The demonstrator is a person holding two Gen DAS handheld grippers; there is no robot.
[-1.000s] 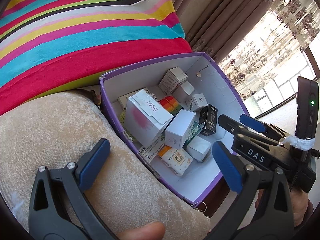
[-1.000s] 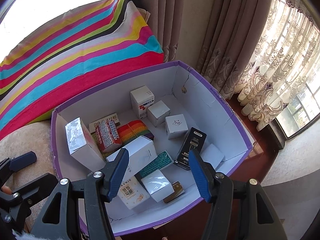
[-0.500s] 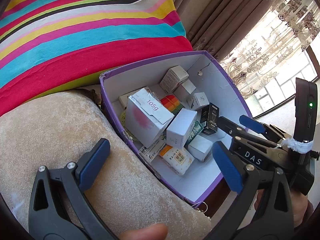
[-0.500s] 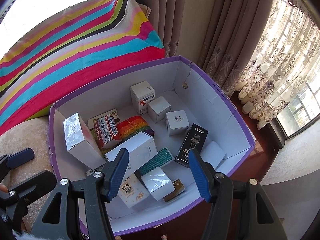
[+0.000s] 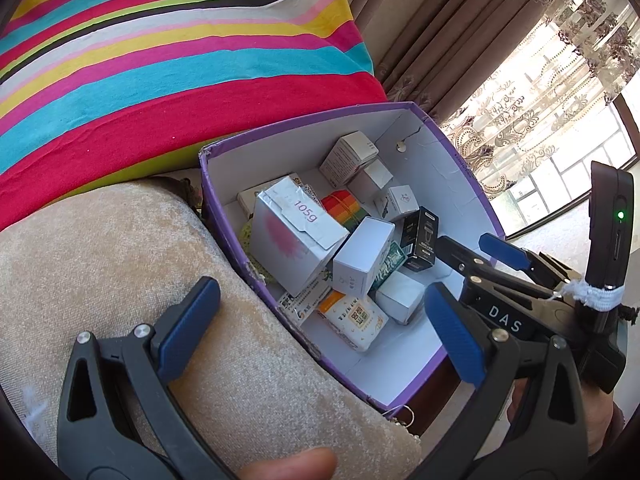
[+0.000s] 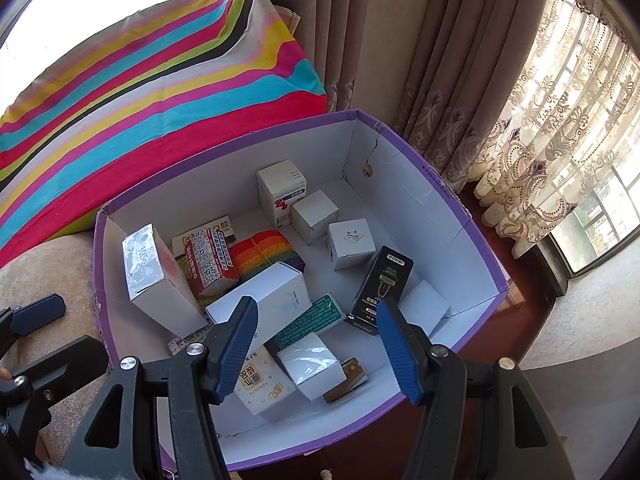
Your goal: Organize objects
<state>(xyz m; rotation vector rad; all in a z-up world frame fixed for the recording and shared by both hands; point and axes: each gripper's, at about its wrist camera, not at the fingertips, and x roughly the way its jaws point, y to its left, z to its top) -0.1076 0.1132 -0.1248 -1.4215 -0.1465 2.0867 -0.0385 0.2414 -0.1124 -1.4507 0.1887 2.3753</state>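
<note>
Both grippers hang empty with fingers wide, the right gripper (image 6: 316, 344) over the box's (image 6: 472, 224) near edge, the left gripper (image 5: 316, 332) over the cushion (image 5: 100, 248) beside it, seemingly choosing among the jumbled cartons (image 6: 264, 300).

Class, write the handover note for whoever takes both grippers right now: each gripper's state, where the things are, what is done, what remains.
Left gripper: open, empty, over the beige velvety cushion beside the box.
Right gripper: open, empty, above the near end of the purple-rimmed white cardboard box.
Things: small cartons lie jumbled inside the box, among them a black upright carton, a large white carton marked 105g and a rainbow-striped pad.
Done: nothing gripped.
Left: probably sorting the cartons.
</note>
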